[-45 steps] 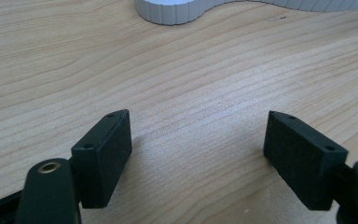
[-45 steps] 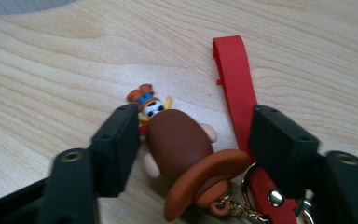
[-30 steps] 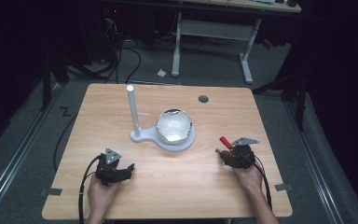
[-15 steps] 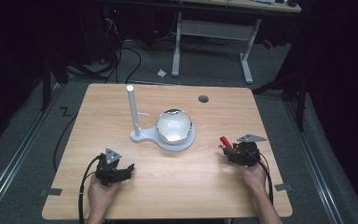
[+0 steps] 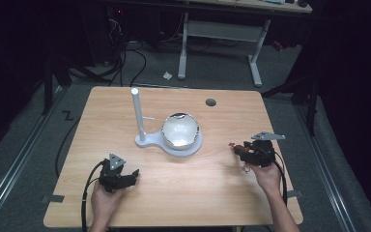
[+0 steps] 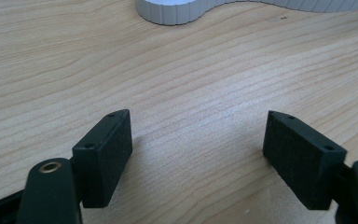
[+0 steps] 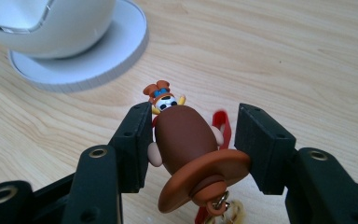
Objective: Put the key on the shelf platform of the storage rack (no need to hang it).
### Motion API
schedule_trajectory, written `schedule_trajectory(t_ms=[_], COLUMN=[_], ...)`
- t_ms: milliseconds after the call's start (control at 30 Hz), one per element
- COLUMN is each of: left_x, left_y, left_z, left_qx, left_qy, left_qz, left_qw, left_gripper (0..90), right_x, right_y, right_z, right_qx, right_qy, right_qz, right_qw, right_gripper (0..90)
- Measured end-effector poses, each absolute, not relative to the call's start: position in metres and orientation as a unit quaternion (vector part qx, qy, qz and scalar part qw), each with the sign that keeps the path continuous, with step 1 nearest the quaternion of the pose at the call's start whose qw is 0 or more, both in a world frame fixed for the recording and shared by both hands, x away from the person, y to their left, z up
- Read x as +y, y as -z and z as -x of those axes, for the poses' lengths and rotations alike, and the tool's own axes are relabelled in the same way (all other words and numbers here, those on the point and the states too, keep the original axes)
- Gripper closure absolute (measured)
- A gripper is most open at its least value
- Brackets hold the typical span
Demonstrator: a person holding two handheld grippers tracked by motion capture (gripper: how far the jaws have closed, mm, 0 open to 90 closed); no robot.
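The brown toy figure sits between the right gripper's open jaws — slid a bit right since before — left gripper open too.

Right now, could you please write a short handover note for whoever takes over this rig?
Left gripper: open, empty, low over the light wooden table, near its front left.
Right gripper: its fingers flank a small brown figurine keychain with a red strap, touching one finger, a gap at the other; grip unconfirmed.
White stand with upright post and round bowl: table centre, nothing hung on it.
Left: probably taking the keychain to the stand.
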State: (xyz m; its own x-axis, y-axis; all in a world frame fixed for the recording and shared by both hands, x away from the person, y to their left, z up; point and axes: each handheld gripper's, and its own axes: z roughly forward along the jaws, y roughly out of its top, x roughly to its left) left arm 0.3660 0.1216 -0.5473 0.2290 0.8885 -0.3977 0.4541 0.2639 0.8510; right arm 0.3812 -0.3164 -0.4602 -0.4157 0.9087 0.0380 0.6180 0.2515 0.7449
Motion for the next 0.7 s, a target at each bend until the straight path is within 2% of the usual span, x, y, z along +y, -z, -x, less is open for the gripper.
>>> schedule_trajectory(t_ms=[700], left_x=[0.122], left_y=[0.547], left_z=[-0.366], left_qx=[0.587], left_qy=[-0.203], left_qz=[-0.573], left_qw=[0.536], left_gripper=[24.1], right_x=[-0.302], right_y=[0.393], right_z=[-0.377], right_qx=[0.766], right_qy=[-0.398], right_qz=[-0.461], right_qw=[0.207], right_gripper=[47.7])
